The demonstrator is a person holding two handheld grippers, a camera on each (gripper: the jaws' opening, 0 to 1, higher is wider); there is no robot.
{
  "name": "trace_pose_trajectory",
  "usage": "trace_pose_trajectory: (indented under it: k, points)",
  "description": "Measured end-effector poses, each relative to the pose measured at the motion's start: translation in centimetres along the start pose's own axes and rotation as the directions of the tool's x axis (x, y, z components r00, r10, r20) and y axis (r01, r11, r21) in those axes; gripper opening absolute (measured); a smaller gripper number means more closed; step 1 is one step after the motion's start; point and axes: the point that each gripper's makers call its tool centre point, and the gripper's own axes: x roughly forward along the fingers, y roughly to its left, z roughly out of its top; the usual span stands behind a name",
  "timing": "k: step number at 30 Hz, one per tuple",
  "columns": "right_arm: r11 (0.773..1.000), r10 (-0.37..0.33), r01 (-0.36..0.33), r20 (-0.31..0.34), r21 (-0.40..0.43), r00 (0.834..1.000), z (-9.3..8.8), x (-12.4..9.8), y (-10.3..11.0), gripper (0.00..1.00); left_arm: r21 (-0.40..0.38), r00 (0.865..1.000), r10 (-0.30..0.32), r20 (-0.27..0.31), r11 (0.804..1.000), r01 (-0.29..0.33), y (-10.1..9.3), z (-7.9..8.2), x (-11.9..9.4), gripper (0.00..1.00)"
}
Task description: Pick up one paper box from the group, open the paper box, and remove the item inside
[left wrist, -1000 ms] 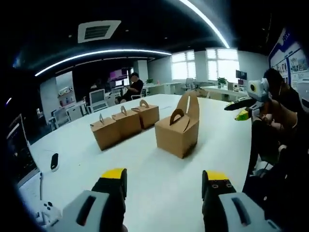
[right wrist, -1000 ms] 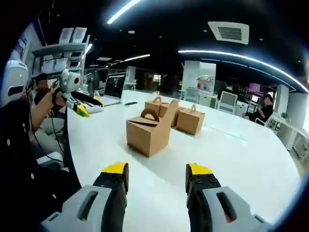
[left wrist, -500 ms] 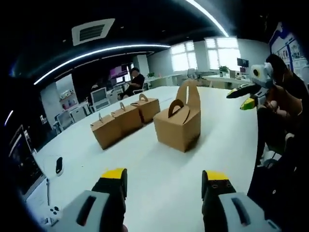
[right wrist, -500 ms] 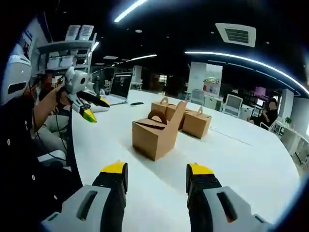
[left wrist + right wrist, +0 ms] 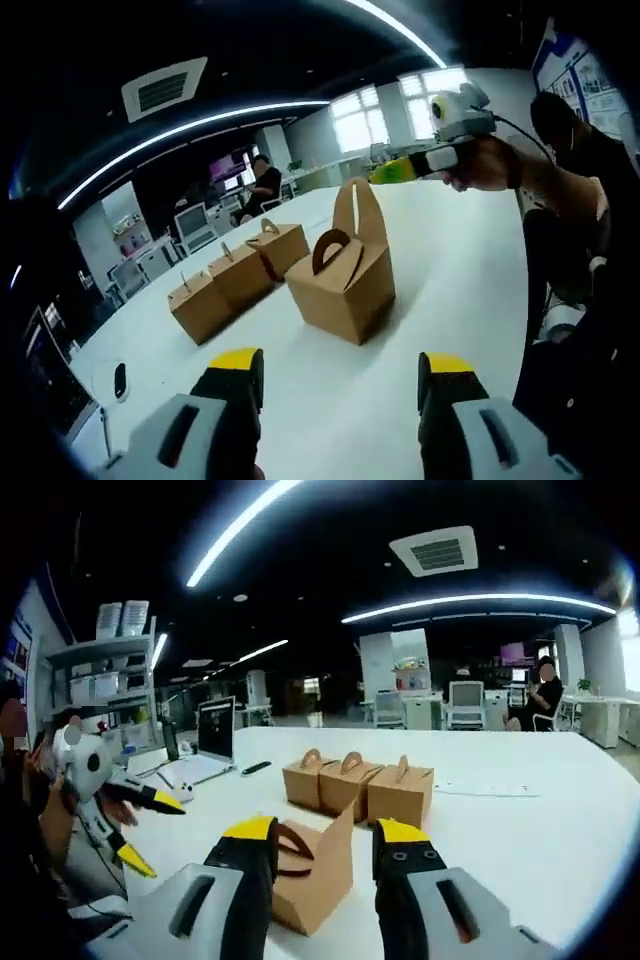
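opened kraft box alone on the white desk, both jaws spread

where the smooth white desk (image 5: 460,290) curves away, a brown kraft-paper open box (image 5: 343,283) stands apart from a row of three closed boxes (image 5: 238,275), each squarish with an arched cut-out handle on top. its handle flaps stand upright and one lid panel tilts back. the left gripper (image 5: 340,380) has its yellow-tipped grey jaws spread wide over bare desk, holding nothing, short of the box. the right gripper (image 5: 320,842) also has its jaws spread and empty; the open box (image 5: 312,872) sits between and just beyond them, whether touching i cannot tell. in the right gripper view a laptop (image 5: 205,748) and shelving (image 5: 95,685) show. the left gripper view shows bright windows (image 5: 385,105) and a dark flat device (image 5: 120,379) lying on the desk.
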Motion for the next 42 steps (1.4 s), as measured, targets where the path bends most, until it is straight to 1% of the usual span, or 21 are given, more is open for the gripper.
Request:
trace_pose_trajectory:
  k: [4, 6, 9, 12, 14, 16, 17, 18, 19, 22, 25, 28, 30, 33, 34, 36, 37, 38, 39, 40, 42]
  points:
    - [0.998, -0.039, 0.039, 0.001, 0.045, 0.999, -0.1, 1.7, -0.9, 0.26, 0.013, 1.0, -0.004, -0.001, 1.0, 0.004, -0.2, -0.1, 0.0, 0.63]
    - [0.994, -0.05, 0.053, -0.033, 0.095, 0.998, -1.0, 1.9, -1.2, 0.15, 0.017, 1.0, -0.007, 0.0, 1.0, 0.007, -0.2, 0.0, 0.1, 0.63]
    - [0.988, -0.075, 0.079, -0.031, 0.136, 0.997, -1.6, 2.0, -2.1, 0.07, 0.03, 1.0, -0.011, -0.001, 0.999, 0.011, -0.3, 0.0, 0.2, 0.63]
    - [0.974, -0.084, 0.083, -0.002, 0.209, 0.996, -1.6, 1.8, -2.4, 0.06, 0.035, 1.0, -0.015, 0.004, 0.999, 0.014, -0.3, 0.2, 0.5, 0.62]
    - [0.94, -0.089, 0.071, 0.037, 0.333, 0.995, -1.8, 1.6, -2.7, 0.04, 0.036, 1.0, -0.006, 0.016, 0.999, 0.006, -0.2, 0.5, 0.7, 0.62]
    - [0.879, -0.095, 0.05, 0.072, 0.474, 0.993, -2.2, 1.5, -3.4, 0.03, 0.041, 1.0, 0.004, 0.027, 0.999, -0.005, 0.0, 0.8, 0.9, 0.62]
    - [0.824, -0.118, 0.047, 0.091, 0.565, 0.989, -2.8, 1.3, -4.2, 0.03, 0.041, 0.999, 0.01, 0.036, 0.999, -0.011, 0.0, 1.1, 1.1, 0.62]
    - [0.789, -0.131, 0.041, 0.102, 0.613, 0.986, -3.3, 1.2, -4.7, 0.03, 0.039, 0.999, 0.013, 0.046, 0.999, -0.015, 0.1, 1.4, 1.2, 0.61]
    - [0.774, -0.155, 0.055, 0.104, 0.631, 0.982, -3.8, 1.0, -5.3, 0.03, 0.036, 0.998, 0.015, 0.055, 0.999, -0.017, 0.1, 1.7, 1.3, 0.61]
    - [0.761, -0.212, 0.089, 0.116, 0.642, 0.97, -5.0, 0.6, -6.1, 0.03, 0.021, 0.996, 0.024, 0.081, 0.999, -0.026, 0.3, 2.5, 1.6, 0.61]
    - [0.685, -0.273, 0.101, 0.127, 0.721, 0.954, -6.5, 0.4, -6.7, 0.03, -0.004, 0.993, 0.039, 0.112, 0.999, -0.039, 0.6, 3.6, 2.3, 0.57]
    - [0.625, -0.309, 0.096, 0.133, 0.774, 0.942, -7.5, 0.3, -6.8, 0.03, -0.014, 0.99, 0.044, 0.134, 0.999, -0.043, 0.4, 5.0, 3.3, 0.52]
    - [0.603, -0.327, 0.1, 0.132, 0.791, 0.936, -8.1, 0.1, -6.8, 0.03, 0.002, 0.989, 0.052, 0.137, 0.999, -0.053, 0.2, 5.7, 4.1, 0.49]
    - [0.591, -0.342, 0.109, 0.125, 0.799, 0.931, -8.8, 0.1, -6.7, 0.03, 0.058, 0.991, 0.083, 0.109, 0.994, -0.089, 0.0, 6.6, 5.5, 0.49]
    - [0.588, -0.344, 0.111, 0.123, 0.802, 0.931, -9.0, 0.1, -6.7, 0.03, 0.115, 0.991, 0.092, 0.095, 0.988, -0.103, -0.1, 7.0, 6.0, 0.47]
    - [0.587, -0.347, 0.113, 0.122, 0.802, 0.93, -9.1, -0.1, -6.6, 0.03, 0.259, 0.988, 0.144, 0.06, 0.954, -0.155, -0.2, 7.4, 6.9, 0.46]
    - [0.584, -0.351, 0.111, 0.126, 0.804, 0.928, -9.1, -0.2, -6.6, 0.03, 0.358, 0.978, 0.206, 0.047, 0.91, -0.209, 0.2, 7.8, 7.5, 0.45]
    - [0.585, -0.352, 0.11, 0.129, 0.804, 0.927, -9.0, -0.3, -6.6, 0.03, 0.436, 0.971, 0.237, 0.036, 0.871, -0.229, 0.2, 8.0, 7.9, 0.45]
    - [0.588, -0.356, 0.111, 0.133, 0.801, 0.925, -8.9, -0.4, -6.5, 0.03, 0.48, 0.964, 0.264, 0.025, 0.843, -0.243, 0.3, 8.1, 8.3, 0.45]
    - [0.593, -0.358, 0.112, 0.136, 0.797, 0.924, -8.9, -0.5, -6.5, 0.03, 0.488, 0.961, 0.274, 0.021, 0.836, -0.249, 0.2, 8.2, 8.6, 0.45]
    - [0.597, -0.36, 0.11, 0.143, 0.795, 0.922, -8.8, -0.7, -6.5, 0.03, 0.484, 0.963, 0.267, 0.02, 0.84, -0.243, -0.7, 8.7, 9.6, 0.46]
